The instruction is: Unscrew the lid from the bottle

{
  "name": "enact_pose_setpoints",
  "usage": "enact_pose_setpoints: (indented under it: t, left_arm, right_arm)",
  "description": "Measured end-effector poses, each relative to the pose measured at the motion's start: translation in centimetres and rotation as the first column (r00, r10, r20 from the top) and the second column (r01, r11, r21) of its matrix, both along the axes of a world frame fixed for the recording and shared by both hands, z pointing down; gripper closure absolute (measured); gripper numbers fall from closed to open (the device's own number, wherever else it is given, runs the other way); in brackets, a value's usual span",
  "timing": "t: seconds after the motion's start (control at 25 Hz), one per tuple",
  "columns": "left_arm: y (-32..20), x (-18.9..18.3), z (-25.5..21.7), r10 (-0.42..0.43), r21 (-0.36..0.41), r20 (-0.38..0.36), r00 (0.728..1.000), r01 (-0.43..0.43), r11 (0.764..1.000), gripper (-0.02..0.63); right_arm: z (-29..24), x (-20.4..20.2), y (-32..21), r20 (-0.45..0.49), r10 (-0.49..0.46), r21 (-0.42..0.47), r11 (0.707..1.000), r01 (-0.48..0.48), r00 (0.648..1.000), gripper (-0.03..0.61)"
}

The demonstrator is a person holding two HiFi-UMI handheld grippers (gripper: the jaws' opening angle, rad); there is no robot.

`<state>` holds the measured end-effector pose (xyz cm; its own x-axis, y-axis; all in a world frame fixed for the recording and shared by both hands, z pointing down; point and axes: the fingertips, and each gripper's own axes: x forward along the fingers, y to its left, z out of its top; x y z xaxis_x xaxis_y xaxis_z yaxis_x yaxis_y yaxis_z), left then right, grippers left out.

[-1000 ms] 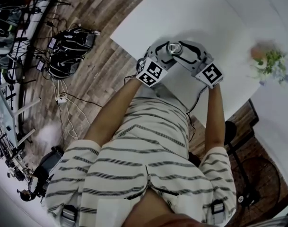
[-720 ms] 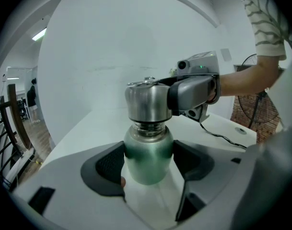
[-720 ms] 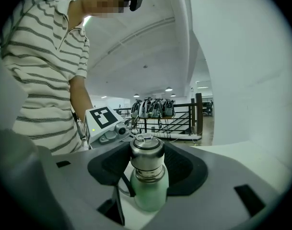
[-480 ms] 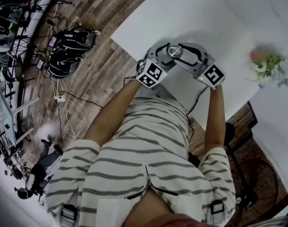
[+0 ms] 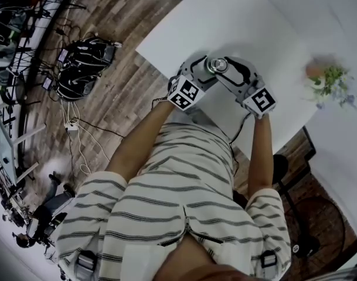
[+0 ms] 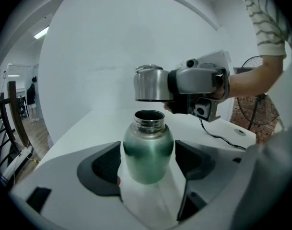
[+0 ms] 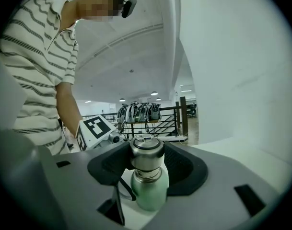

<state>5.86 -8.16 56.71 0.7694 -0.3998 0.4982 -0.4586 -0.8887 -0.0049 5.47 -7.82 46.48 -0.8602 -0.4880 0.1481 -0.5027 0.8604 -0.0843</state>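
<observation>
steel lid (image 5: 218,65) shows at upper centre of the head view, over the white table (image 5: 266,28), where the left gripper (image 5: 205,70) and right gripper (image 5: 223,67) meet. small plant (image 5: 330,78) at right edge, well apart. bags and cables (image 5: 84,63) on the wood floor, upper left. nothing crowds the work.

left gripper view: jaws clamped on the green bottle (image 6: 148,150), low centre. mouth open, threads bare. lid hangs just above it with a clear gap, held by the right gripper.

right gripper view: pads pinch the lid at centre, bottle directly below.

judgement: unscrewing looks done. what's left is setting the lid aside.
</observation>
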Motion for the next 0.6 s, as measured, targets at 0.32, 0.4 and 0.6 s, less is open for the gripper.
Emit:
enact_pose_setpoints:
  t: [0.32, 0.4, 0.6]
  left_arm:
    - [0.6, -1.8, -2.1, -0.037, 0.004, -0.042, 0.998, 0.037, 0.999, 0.279]
    - [0.7, -2.6, -2.9, -0.063, 0.002, -0.051, 0.997, 0.063, 0.998, 0.304]
    - [1.1, -4.2, -5.6, -0.121, 0.010, -0.091, 0.988, 0.123, 0.992, 0.368]
  right_arm:
    - [-1.2, 1.1, 0.6, 0.004, 0.193, -0.016, 0.981, -0.193, 0.981, 0.341]
    - [-2.2, 1.2, 0.8, 0.011, 0.254, -0.013, 0.967, -0.253, 0.967, 0.341]
    - [-4.6, 1.5, 1.8, 0.025, 0.398, -0.011, 0.918, -0.398, 0.917, 0.341]
